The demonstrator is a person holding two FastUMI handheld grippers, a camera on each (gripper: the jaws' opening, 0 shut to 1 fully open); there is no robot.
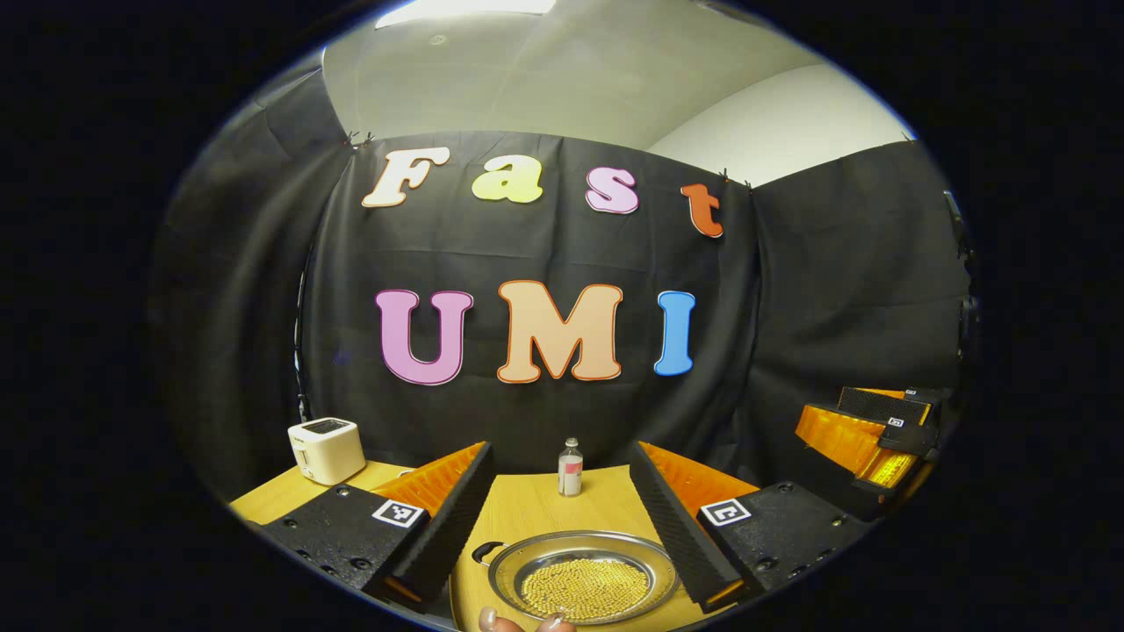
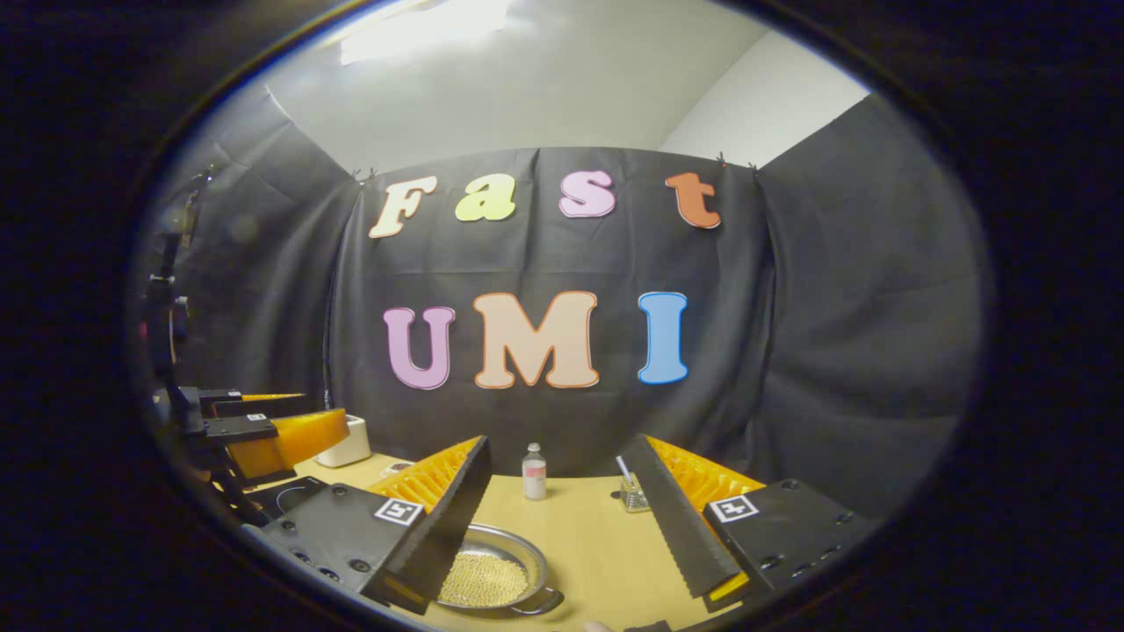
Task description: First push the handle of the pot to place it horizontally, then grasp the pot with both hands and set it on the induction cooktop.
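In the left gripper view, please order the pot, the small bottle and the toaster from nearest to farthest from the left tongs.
1. The pot, low between the fingers of the left tongs, which stand open.
2. The small bottle, straight ahead, upright on the table.
3. The toaster, far off to the left by the booth wall.

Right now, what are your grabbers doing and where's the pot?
Left gripper and right gripper both open, above the wooden table. Pot of yellow beads untouched on table. Small bottle behind it, not blocking.
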